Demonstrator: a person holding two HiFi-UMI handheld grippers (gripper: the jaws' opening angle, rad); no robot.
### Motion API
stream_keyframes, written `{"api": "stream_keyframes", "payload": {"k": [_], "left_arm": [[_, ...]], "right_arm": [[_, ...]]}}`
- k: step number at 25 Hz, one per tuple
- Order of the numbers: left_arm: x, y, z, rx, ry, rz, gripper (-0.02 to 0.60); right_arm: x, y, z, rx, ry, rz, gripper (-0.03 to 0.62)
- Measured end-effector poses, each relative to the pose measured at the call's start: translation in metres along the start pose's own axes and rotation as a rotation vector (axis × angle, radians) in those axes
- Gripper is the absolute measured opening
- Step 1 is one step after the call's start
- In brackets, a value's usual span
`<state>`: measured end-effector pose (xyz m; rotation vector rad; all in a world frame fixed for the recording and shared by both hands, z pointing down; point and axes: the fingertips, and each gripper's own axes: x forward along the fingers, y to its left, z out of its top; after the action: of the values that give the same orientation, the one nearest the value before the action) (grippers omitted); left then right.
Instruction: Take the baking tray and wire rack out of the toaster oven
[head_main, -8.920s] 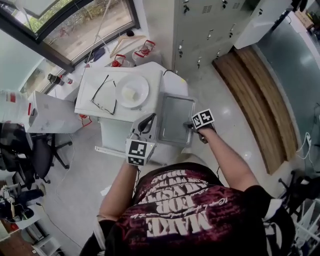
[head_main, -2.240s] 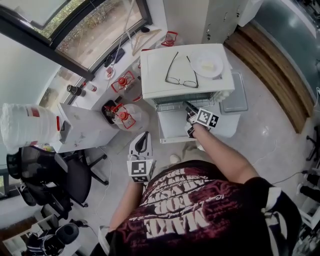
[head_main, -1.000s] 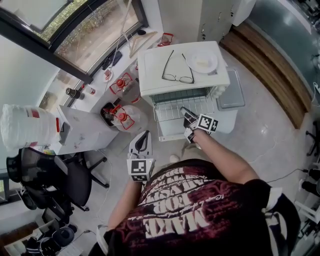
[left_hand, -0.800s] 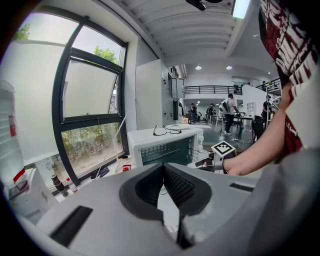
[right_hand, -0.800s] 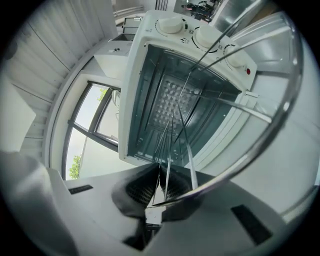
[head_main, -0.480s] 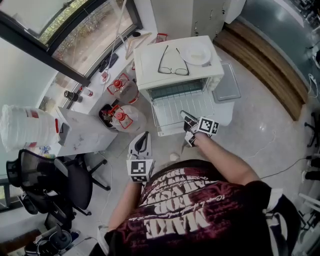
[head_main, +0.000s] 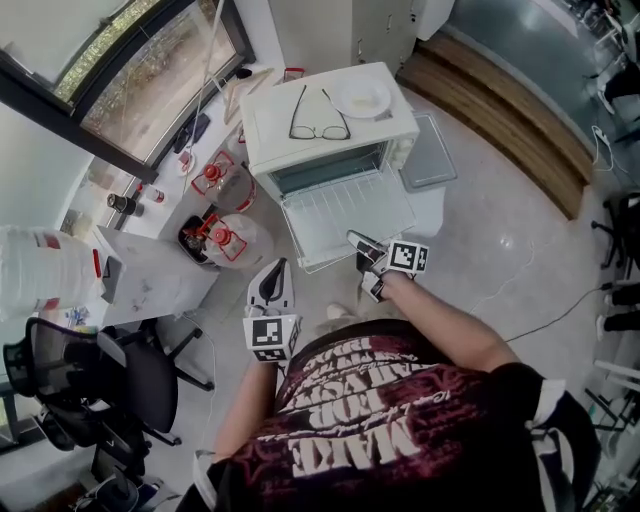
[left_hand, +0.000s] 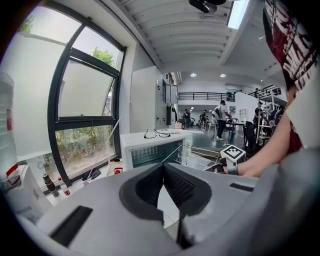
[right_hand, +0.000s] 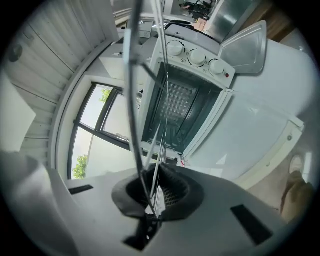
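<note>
Wire rack (head_main: 340, 220) bars the front of the toaster oven (head_main: 275, 130).

White block lettering runs across the person's dark red shirt (head_main: 350, 420), seen upside down from the head view. The words "MAKE" and "FOR" can be read; the other lines are too distorted to make out. A square black-and-white coded marker (head_main: 266, 337) sits on the left gripper (head_main: 277, 266), a second marker (head_main: 408, 257) on the right gripper (head_main: 351, 237). Neither carries letters.

We are in a big open office-lab: grey lockers (head_main: 383, 28), a swivel chair (head_main: 95, 385), tall windows (head_main: 135, 85), people (left_hand: 221, 114) working beyond.
</note>
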<state>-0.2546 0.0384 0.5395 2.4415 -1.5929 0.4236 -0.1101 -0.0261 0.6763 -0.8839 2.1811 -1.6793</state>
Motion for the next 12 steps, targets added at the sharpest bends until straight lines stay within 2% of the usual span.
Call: {"api": "stream_keyframes", "payload": {"k": [5, 12], "left_arm": [[0.009, -0.015, 0.006, 0.010, 0.002, -0.030, 0.006], [0.034, -0.054, 0.025, 0.051, -0.009, -0.066, 0.006]], "right_arm": [[-0.023, 0.001, 0.001, 0.005, -0.004, -0.004, 0.005], [-0.057, 0.000, 0.010, 0.028, 0.008, 0.034, 0.003]]}}
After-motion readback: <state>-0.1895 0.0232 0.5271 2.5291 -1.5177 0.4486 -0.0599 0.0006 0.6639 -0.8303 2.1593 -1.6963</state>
